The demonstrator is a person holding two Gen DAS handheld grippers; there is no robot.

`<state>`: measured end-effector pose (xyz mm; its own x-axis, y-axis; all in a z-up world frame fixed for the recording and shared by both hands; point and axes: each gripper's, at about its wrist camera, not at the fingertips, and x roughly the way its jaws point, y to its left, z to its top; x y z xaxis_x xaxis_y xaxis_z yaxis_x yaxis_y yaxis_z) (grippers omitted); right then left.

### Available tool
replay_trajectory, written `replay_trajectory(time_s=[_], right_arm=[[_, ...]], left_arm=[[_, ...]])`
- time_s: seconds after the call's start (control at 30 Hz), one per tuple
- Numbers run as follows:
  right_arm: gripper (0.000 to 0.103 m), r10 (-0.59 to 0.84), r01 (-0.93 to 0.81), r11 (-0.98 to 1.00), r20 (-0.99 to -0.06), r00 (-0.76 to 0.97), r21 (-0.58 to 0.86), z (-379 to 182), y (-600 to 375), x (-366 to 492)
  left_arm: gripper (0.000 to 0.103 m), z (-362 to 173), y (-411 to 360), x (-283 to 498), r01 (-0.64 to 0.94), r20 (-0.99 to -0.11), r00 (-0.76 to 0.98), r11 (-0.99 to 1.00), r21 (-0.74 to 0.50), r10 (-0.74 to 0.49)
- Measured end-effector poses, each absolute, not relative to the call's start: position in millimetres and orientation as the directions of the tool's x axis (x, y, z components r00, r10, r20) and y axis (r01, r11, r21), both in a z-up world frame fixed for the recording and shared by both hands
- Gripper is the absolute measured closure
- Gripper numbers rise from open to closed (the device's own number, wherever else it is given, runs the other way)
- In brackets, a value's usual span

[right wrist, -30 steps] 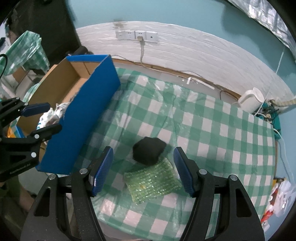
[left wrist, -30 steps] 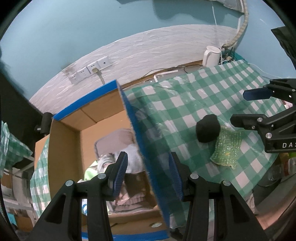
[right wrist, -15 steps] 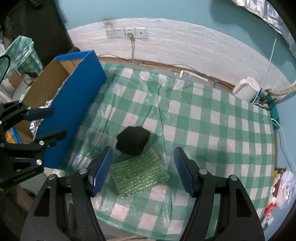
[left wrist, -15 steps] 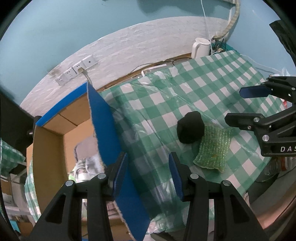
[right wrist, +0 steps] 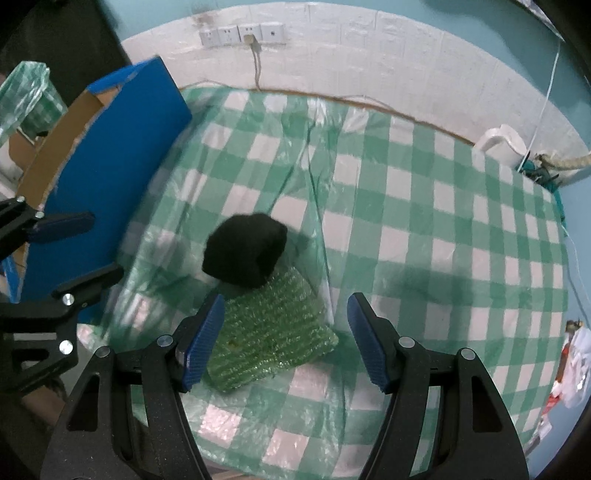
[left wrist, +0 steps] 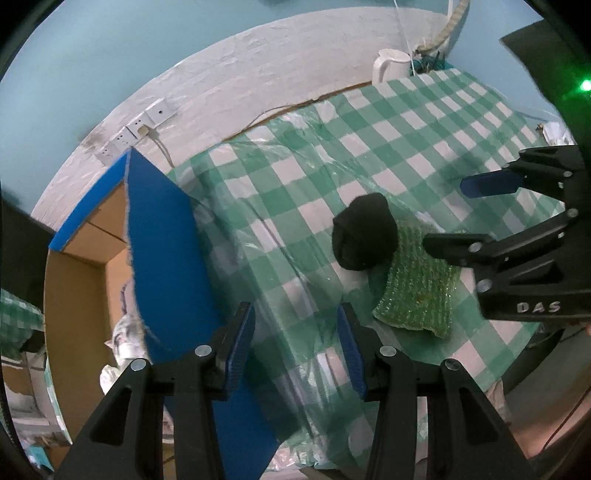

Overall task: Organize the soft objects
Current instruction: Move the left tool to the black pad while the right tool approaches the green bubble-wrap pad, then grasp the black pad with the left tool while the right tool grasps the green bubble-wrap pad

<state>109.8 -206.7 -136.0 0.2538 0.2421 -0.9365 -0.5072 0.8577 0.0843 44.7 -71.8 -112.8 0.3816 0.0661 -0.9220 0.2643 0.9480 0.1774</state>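
Observation:
A black rolled soft bundle (right wrist: 245, 249) lies on the green-checked tablecloth (right wrist: 406, 206), touching the far edge of a green knitted cloth (right wrist: 269, 332). Both also show in the left wrist view: the bundle (left wrist: 364, 236) and the cloth (left wrist: 417, 288). My right gripper (right wrist: 286, 339) is open and empty, hanging over the green cloth. My left gripper (left wrist: 295, 347) is open and empty over the tablecloth, beside the blue wall of the cardboard box (left wrist: 166, 251). The box holds pale soft items (left wrist: 122, 332), mostly hidden.
The box (right wrist: 103, 155) stands at the table's left edge. A white kettle (right wrist: 498, 144) and cables sit at the back right corner. Wall sockets (right wrist: 242, 33) with a plugged cord are behind the table. A checked bag (right wrist: 26, 99) hangs at far left.
My left gripper has moved right, from over the box opening to over the tablecloth. My right gripper has come closer to the bundle and green cloth. Both stayed open.

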Motion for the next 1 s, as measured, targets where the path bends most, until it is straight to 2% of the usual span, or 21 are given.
replay_trajectory(time_s=[0.37,0.73,0.83,0.87,0.9,0.97,1.0], right_arm=[[0.034,0.215,-0.559,0.826,-0.958,0.191,0.074,-169,-192,99],[0.034,0.181,-0.594,0.803,-0.97,0.161,0.051,-194,-189,90],[0.045,0.172,-0.596,0.802,-0.971,0.163,0.042,-195,-187,89],[0.053,0.169,-0.596,0.802,-0.972,0.165,0.038,-194,-188,89],[0.057,0.164,-0.594,0.803,-0.972,0.167,0.034,-193,-189,89],[0.074,0.155,-0.588,0.808,-0.973,0.173,0.025,-191,-196,90],[0.078,0.149,-0.583,0.812,-0.973,0.175,0.02,-190,-199,92]], left_arm=[[0.056,-144,-71,47,0.265,-0.937,0.332,0.943,0.202,0.108],[0.056,-151,-70,51,0.268,-0.944,0.313,0.943,0.196,0.107],[0.056,-151,-70,53,0.27,-0.945,0.311,0.943,0.192,0.104],[0.056,-151,-70,54,0.27,-0.945,0.311,0.943,0.192,0.103],[0.056,-152,-70,54,0.27,-0.945,0.31,0.944,0.191,0.103],[0.056,-153,-70,57,0.269,-0.947,0.306,0.945,0.187,0.1],[0.056,-153,-71,58,0.269,-0.947,0.305,0.945,0.186,0.1]])
